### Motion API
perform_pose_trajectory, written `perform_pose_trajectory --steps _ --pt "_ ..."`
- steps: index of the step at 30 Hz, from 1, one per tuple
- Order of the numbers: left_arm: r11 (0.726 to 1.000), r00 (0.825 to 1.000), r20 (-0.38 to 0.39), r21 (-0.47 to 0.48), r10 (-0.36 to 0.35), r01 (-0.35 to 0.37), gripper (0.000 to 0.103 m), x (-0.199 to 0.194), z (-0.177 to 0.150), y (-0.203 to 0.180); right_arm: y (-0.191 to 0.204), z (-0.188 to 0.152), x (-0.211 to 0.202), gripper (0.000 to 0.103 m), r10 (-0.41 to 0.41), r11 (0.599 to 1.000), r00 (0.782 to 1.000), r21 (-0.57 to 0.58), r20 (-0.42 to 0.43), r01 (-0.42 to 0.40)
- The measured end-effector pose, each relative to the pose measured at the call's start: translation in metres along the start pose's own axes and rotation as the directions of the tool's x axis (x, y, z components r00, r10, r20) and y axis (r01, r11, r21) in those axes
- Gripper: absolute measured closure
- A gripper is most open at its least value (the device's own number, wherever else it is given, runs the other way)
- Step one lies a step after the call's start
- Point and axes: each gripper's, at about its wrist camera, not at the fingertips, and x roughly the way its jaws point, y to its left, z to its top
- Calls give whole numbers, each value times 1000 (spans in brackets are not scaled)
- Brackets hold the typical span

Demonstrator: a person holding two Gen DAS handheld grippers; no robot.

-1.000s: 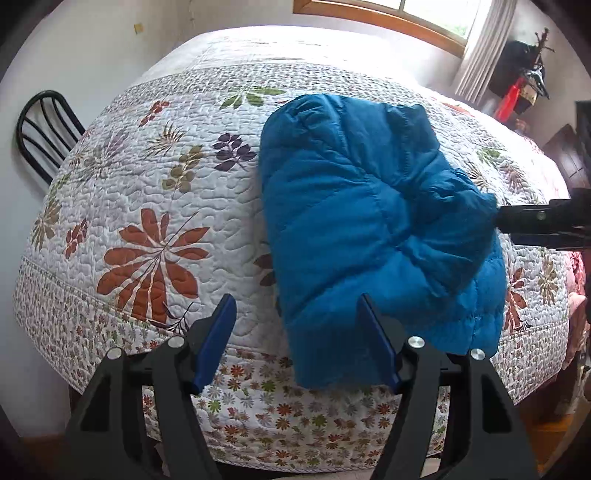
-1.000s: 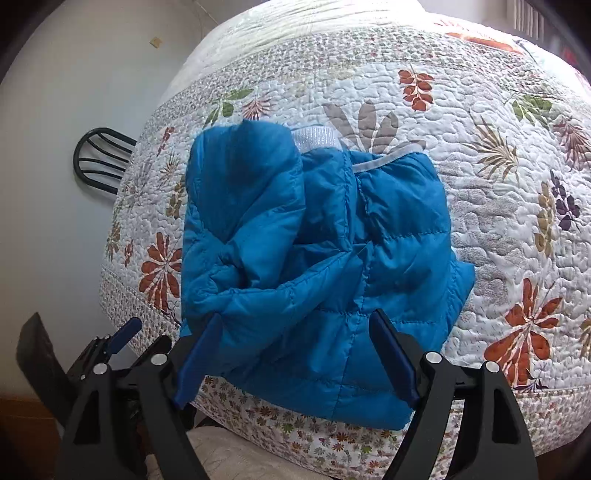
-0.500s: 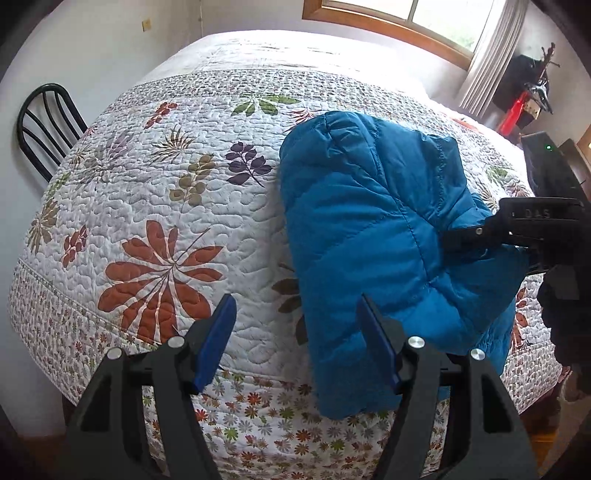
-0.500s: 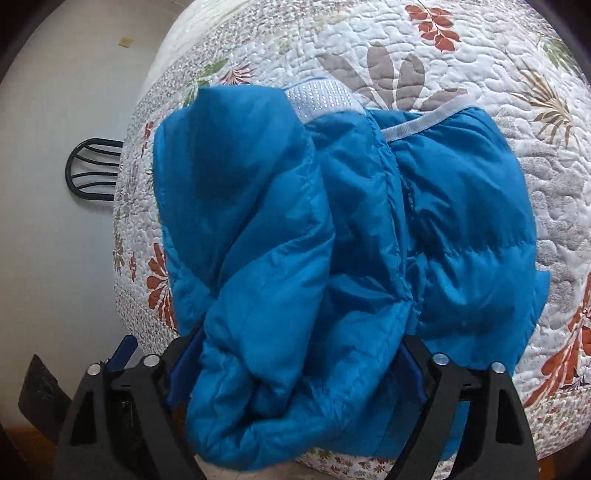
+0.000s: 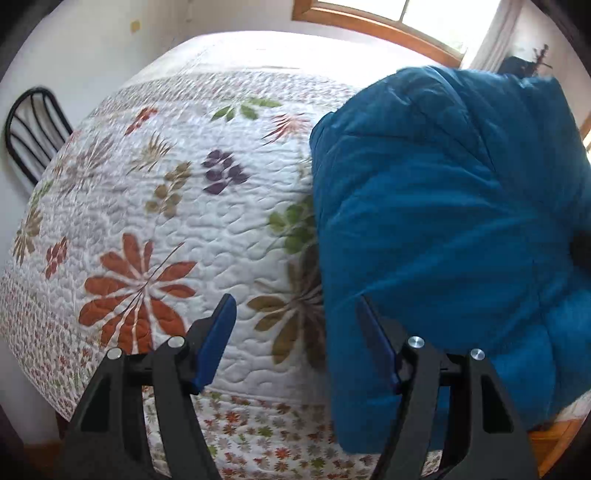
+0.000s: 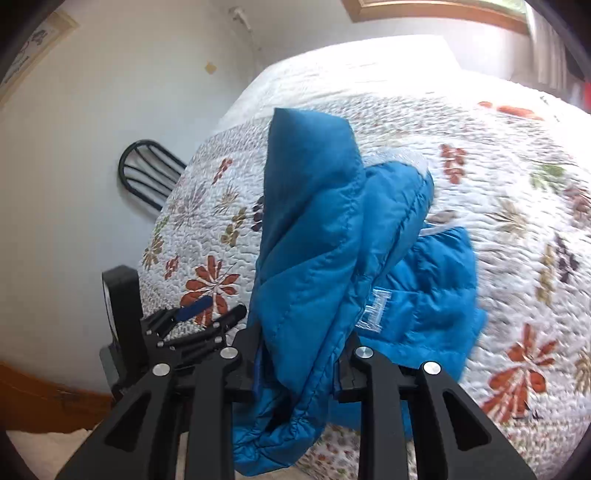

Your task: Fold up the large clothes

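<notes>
Right tongs just closed, now clamped on bunched fold of blue quilted puffer jacket, lifting it over floral quilted bed. Left tongs agape, empty, beside jacket's edge.

right gripper clamping blue jacket, floral quilt

Bright window daylight, fisheye warp, motion blur

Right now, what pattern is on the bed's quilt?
White quilt with scattered leaf and flower prints in rust, purple, green and tan; clearest in the left wrist view.
</notes>
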Motion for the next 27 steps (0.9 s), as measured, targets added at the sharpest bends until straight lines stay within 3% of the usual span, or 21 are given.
perform_pose_trajectory --steps 2,6,11,18,23,25,27 --pt "999 1000 14 53 -5 5 36 1 -1 -20 -24 -16 -4 77 -26 998 1000 66 7 25" --pt "991 999 -29 132 -30 34 36 17 -6 -51 -81 -43 20 77 -45 976 998 210 -50 54" --pt "984 994 -85 159 -62 75 36 36 -12 -64 -141 -70 61 71 -7 946 996 322 -87 35" --pt "984 994 -94 166 -56 71 35 52 -20 -69 -155 -79 86 69 24 944 996 329 -84 5" --pt "986 993 -101 147 -64 78 33 56 -18 -64 -150 -69 81 65 15 950 994 312 -112 21" --pt "988 989 -119 119 -88 102 36 51 -14 -57 -139 -64 66 55 -22 957 993 286 -117 54" --pt "988 987 -118 91 -110 121 37 39 -11 -51 -124 -61 43 52 -116 964 988 227 -97 136"
